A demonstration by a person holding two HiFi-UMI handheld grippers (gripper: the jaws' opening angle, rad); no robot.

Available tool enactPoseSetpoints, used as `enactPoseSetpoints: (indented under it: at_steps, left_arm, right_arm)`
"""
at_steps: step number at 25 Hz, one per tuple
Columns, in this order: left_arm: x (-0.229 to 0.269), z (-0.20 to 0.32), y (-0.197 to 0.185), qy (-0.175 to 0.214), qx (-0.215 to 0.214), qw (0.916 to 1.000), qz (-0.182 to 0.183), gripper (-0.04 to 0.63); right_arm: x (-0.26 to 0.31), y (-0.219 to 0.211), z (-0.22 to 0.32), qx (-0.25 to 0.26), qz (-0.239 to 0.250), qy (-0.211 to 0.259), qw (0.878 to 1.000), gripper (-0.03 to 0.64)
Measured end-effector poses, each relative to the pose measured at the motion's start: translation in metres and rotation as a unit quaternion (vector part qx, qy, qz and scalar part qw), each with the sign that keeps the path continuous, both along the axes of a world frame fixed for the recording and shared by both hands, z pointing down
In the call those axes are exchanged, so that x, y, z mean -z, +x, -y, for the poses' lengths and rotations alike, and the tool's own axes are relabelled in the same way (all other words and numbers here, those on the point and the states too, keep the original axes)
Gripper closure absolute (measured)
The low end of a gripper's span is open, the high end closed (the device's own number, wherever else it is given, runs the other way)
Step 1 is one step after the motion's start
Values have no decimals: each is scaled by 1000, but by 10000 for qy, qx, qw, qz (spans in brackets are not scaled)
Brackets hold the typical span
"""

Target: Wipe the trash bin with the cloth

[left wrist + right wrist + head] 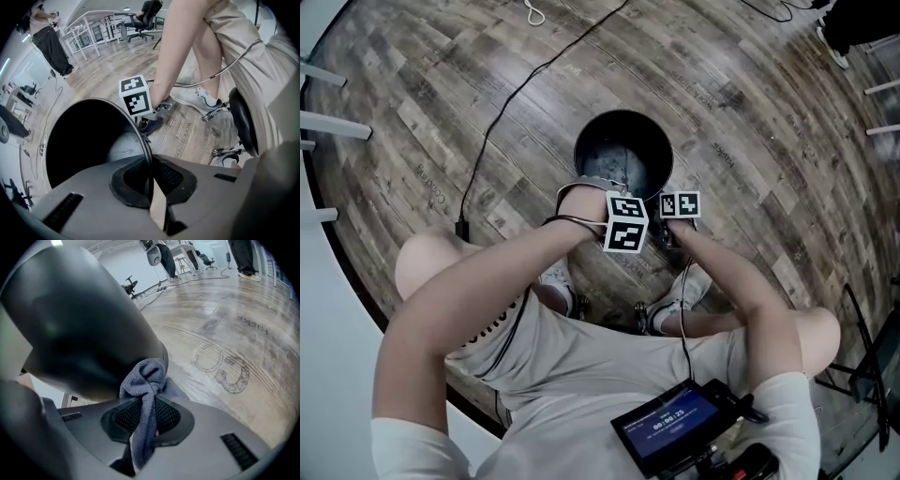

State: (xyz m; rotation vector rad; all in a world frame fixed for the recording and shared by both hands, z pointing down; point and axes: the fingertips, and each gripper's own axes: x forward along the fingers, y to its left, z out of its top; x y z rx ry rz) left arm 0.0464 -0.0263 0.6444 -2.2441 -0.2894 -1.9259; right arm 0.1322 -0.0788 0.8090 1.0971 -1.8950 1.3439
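held at the rim, cloth on the wall: trash bin entry

item 1, trash bin (623, 141): round, black, open at the top. from where i steer, the head view shows it upright on the wooden floor (750, 112), just ahead of the seated person's shoes. both grippers are at its near edge.

item 2, left gripper (151, 177): i read it as pointing straight down over the rim. its jaws are nearly together, and the bin's thin rim runs between the pads, so i record it as clamped on the rim. the dark inside of the bin fills the left of this gripper's view.

item 3, right gripper (146, 422): angled downward outside the bin. its jaws are closed on the cloth (145, 380), a grey-blue fabric pinched into a twisted bunch that stands out past the fingertips. the bunch lies against the bin's dark outer wall, near that wall's lower edge. bare floor is to its right.

item 4, marker cube (136, 96): this is the right gripper's own cube. i see it from the left gripper view, just beyond the rim.

item 5, surroundings: a black cable (511, 98) trails across the floor beyond the bin. a pale shoe (197, 98) is planted near the bin. a lit screen (670, 429) hangs at the person's chest.
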Motion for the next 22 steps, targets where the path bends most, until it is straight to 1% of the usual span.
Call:
enactPoseSetpoints:
  at_steps: [2,4,6,8,9,11,12,15,17,21,22]
  left_arm:
    - [0,0,2,36,23,10000,-19,569]
    - [0,1,3,77,20,10000,-33,569]
    - [0,1,2,83,0,9999,-57,568]
    - [2,-3,4,-17,-18,9999,-143,568]
    - [5,-6,5,-113,-24,9997,-217,556]
    - [10,-9,3,-242,-93,9992,-315,481]
    - [10,-10,-2,-213,-195,9992,-285,460]
    - [4,-8,-22,74,-600,9982,-10,454]
    - [0,-6,-30,258,-745,9968,120,454]
    - [0,1,-31,717,-948,9928,157,458]
    - [0,2,-30,763,-949,9925,130,484]
  right_arm:
    - [-12,0,0,-147,105,-114,9998,557]
    - [-16,1,0,-281,234,-131,9992,557]
    - [-15,2,-2,-272,176,-186,9993,557]
    - [-4,6,-5,-190,19,-291,9994,557]
    - [4,8,-7,-138,-23,-331,9994,556]
    - [25,10,-11,8,-52,-376,9993,557]
    - [35,10,-13,93,-62,-381,9992,557]
    - [67,13,-21,241,-105,-343,9991,557]
    - [90,14,-26,267,-104,-286,9992,557]
    - [143,3,-37,256,65,-57,9996,557]
    - [157,-2,-38,214,157,12,9996,557]
